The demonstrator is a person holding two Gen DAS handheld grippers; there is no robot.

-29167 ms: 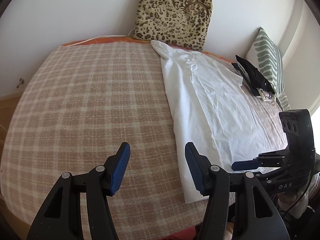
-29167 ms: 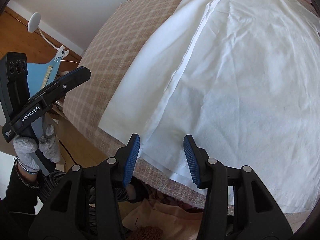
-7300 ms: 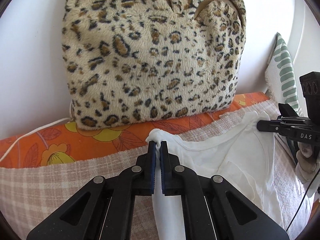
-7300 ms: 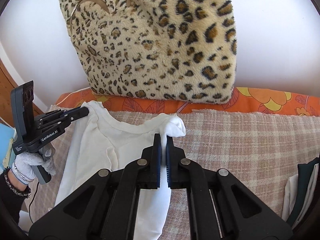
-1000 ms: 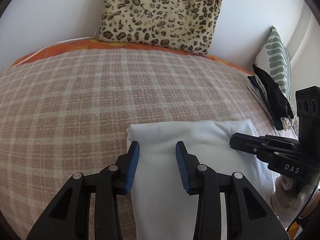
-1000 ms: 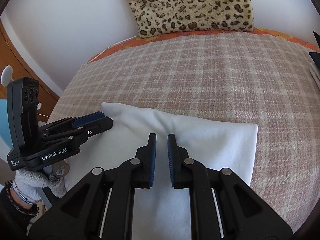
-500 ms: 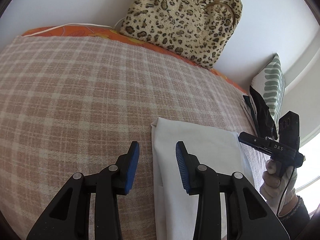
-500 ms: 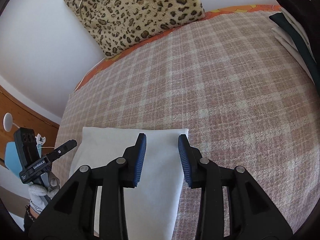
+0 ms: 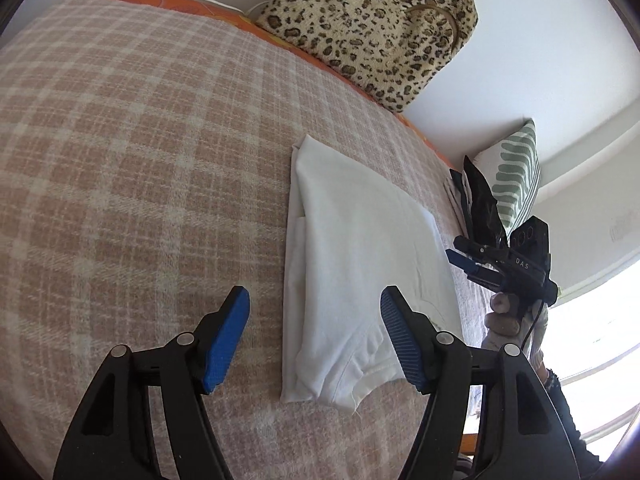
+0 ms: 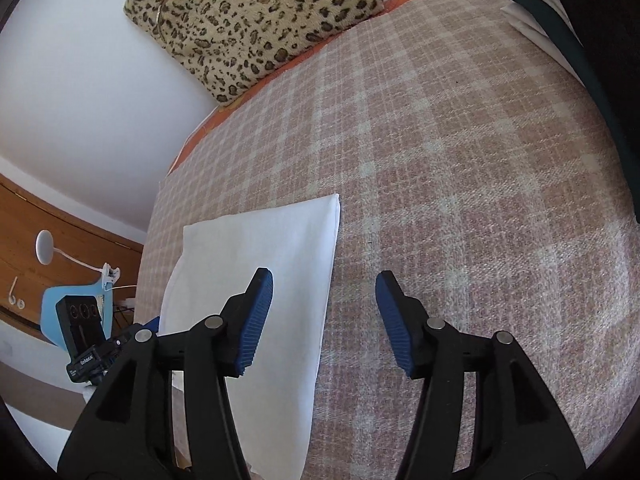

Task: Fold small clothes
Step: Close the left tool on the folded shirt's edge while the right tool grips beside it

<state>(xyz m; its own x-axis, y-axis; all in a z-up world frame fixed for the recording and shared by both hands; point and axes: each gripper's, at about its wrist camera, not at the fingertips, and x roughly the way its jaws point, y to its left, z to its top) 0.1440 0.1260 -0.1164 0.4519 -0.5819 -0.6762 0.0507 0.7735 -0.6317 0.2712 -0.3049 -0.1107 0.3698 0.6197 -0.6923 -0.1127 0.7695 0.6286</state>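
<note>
A white shirt (image 9: 352,256) lies folded into a long rectangle on the pink plaid bed cover (image 9: 132,168). My left gripper (image 9: 316,336) hovers over the near left edge of the fold, its jaws opening, with the pads clear of the cloth. In the right wrist view the same folded shirt (image 10: 260,264) lies at the lower left. My right gripper (image 10: 324,320) straddles its right edge, jaws opening and gripping nothing. The right gripper (image 9: 476,262) also shows at the shirt's far side in the left wrist view.
A leopard-print cushion (image 9: 380,28) leans on the wall at the head of the bed. A green-striped pillow (image 9: 516,180) and a pile of dark and white folded clothes (image 9: 476,200) sit at the right. Wooden floor and a blue chair (image 10: 72,300) lie past the bed's left edge.
Both grippers have opened wider and drawn apart sideways, each swinging toward its own side edge of the folded shirt. The shirt lies still on the bed.
</note>
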